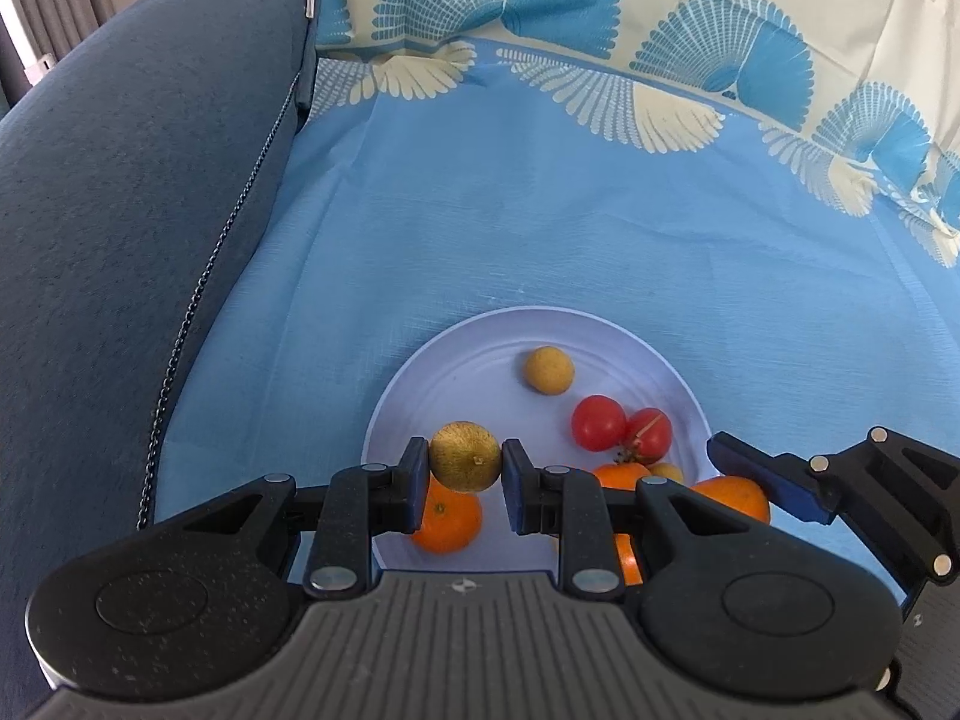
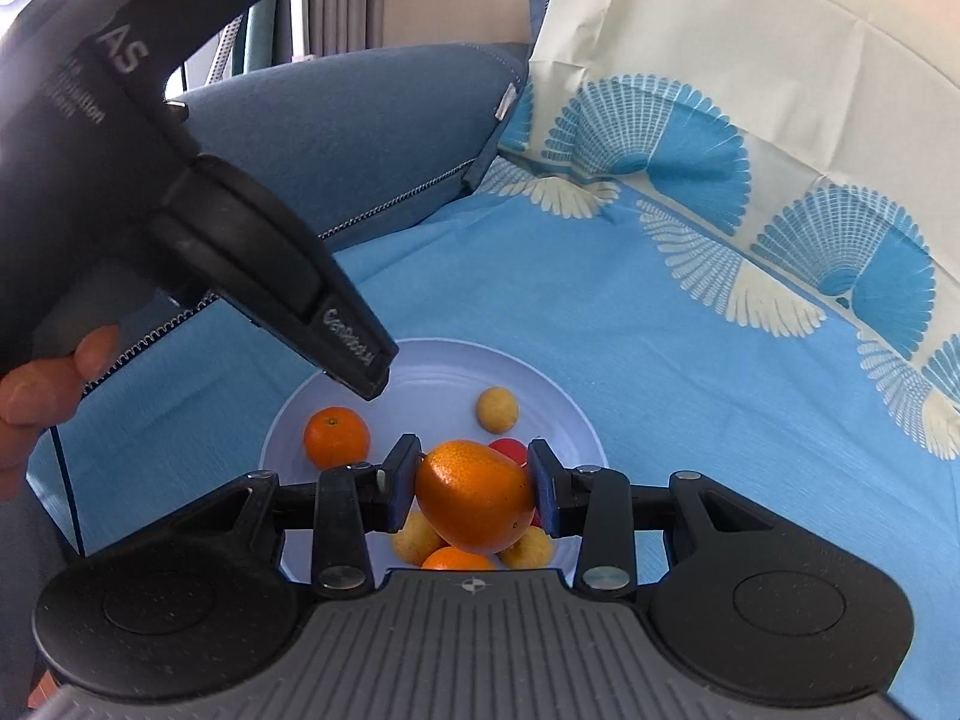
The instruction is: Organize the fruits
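Observation:
A white plate (image 1: 474, 360) lies on the blue cloth and holds several fruits. My left gripper (image 1: 465, 465) is shut on a round golden-brown fruit (image 1: 465, 456) just above the plate's left side, over a small orange (image 1: 447, 525). A yellow fruit (image 1: 549, 370) and two red tomatoes (image 1: 621, 426) lie further in. My right gripper (image 2: 474, 495) is shut on a large orange fruit (image 2: 474, 495) above the plate (image 2: 432, 372). Under it lie yellow fruits (image 2: 417, 537), another orange (image 2: 459, 558) and a red tomato (image 2: 510, 449). A small orange (image 2: 336, 437) and a yellow fruit (image 2: 497, 409) lie apart.
A dark blue sofa arm (image 1: 138, 210) rises close to the left of the plate. The patterned blue and cream cloth (image 1: 600, 210) runs up the sofa back. The right gripper's fingers (image 1: 774, 474) show at the plate's right edge; the left gripper's body (image 2: 180, 180) hangs over the plate's left.

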{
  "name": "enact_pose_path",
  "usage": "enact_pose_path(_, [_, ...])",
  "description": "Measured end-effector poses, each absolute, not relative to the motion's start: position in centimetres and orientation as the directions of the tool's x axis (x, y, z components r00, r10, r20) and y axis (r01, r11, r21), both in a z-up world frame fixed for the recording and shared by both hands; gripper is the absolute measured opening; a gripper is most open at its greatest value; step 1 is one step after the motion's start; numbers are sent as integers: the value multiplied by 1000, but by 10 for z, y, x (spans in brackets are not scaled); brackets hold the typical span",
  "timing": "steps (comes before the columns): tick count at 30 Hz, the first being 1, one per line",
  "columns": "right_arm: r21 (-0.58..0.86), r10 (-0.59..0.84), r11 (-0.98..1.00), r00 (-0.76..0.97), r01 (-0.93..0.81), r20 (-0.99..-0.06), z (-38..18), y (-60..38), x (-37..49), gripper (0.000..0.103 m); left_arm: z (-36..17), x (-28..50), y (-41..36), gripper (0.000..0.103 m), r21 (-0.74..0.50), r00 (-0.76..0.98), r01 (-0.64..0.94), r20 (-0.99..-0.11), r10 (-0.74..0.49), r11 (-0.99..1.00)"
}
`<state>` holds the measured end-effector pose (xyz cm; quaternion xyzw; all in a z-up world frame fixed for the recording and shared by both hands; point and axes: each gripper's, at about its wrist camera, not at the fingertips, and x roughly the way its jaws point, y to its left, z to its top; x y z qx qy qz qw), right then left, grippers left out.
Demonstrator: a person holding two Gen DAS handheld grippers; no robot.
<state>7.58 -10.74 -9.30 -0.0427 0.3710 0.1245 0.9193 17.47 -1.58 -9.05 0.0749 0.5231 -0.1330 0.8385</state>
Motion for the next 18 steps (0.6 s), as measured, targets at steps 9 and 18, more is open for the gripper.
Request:
enact_pose_path(9, [9,222,953,676,-304,-703,-105,-101,91,45,-91,180,-20,89,33,478,313,-869,-128,949])
enact_pose_path(18, [2,205,959,694,-282,-690,-88,-104,68,92,-66,151,3,103,27,511,282,-850,-126,959])
